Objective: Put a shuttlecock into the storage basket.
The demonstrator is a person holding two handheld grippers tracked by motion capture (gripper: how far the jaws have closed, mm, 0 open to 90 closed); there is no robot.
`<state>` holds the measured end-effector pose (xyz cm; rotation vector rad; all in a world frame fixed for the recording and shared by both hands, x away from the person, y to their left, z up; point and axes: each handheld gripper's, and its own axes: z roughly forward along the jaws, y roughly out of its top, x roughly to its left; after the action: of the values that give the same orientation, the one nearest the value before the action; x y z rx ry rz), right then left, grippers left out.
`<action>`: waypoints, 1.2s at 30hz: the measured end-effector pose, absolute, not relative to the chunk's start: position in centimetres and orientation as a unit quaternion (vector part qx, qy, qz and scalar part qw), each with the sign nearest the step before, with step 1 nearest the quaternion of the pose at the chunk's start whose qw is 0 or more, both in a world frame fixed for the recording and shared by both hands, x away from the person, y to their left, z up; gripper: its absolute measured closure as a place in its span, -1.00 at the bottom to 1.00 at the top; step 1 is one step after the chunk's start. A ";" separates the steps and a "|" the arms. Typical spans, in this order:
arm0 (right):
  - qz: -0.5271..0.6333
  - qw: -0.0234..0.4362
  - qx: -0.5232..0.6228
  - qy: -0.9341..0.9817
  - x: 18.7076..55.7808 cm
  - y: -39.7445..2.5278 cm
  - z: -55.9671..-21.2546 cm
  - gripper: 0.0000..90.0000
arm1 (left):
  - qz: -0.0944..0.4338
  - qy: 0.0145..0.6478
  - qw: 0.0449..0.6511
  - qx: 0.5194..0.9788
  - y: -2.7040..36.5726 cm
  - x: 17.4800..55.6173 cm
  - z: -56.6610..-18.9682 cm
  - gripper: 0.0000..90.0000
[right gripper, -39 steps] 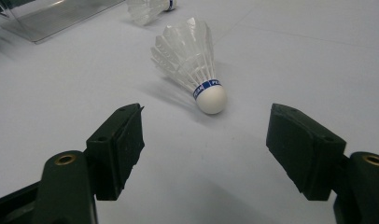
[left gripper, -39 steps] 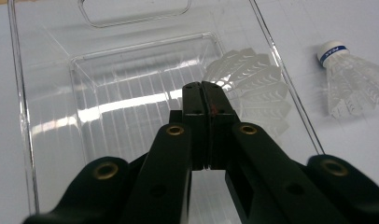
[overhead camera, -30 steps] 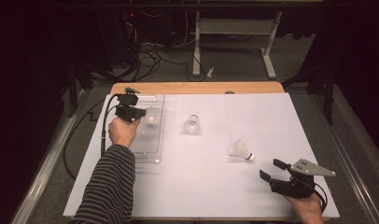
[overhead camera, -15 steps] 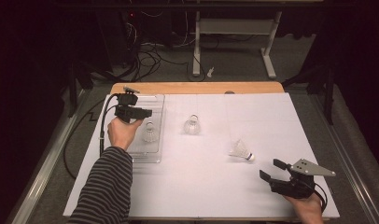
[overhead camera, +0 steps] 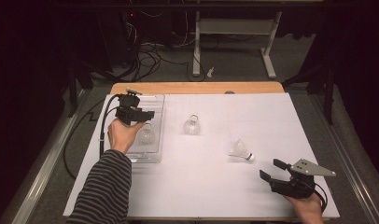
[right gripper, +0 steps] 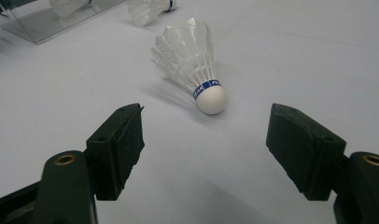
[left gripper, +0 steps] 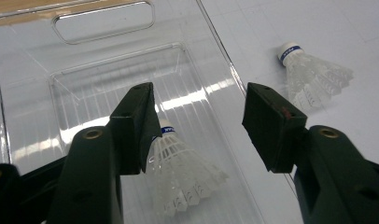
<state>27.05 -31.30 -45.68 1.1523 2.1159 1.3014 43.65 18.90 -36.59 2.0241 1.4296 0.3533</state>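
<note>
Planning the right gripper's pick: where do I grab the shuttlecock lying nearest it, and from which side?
Grip the shuttlecock at its white cork: it lies on its side, cork toward the right gripper. Come straight ahead, low, jaws either side; the feather skirt looks too flimsy to squeeze.

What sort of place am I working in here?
Probably a lab or recording workspace: a table under a white sheet, tangled cables on the floor behind it, and a bare desk frame in the dark.

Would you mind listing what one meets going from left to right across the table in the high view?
Left gripper over the clear tray → shuttlecock in the tray → shuttlecock mid-table → shuttlecock lying on its side → right gripper, jaws apart.
</note>
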 end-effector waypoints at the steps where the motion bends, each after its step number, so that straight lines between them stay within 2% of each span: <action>1: 0.466 0.200 0.412 0.757 27.1 -31.3 -45.7 -0.38 | 0.135 0.540 0.316 0.768 18.9 43.5 -36.5 -0.02; 36: 0.466 0.201 0.414 0.756 27.0 -31.3 -45.7 -0.38 | 0.138 0.493 0.376 0.772 19.6 39.6 -36.4 -0.10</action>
<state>26.98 -31.31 -45.66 1.1576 2.1110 1.3010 39.59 19.57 -36.44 1.9757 1.2613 0.3527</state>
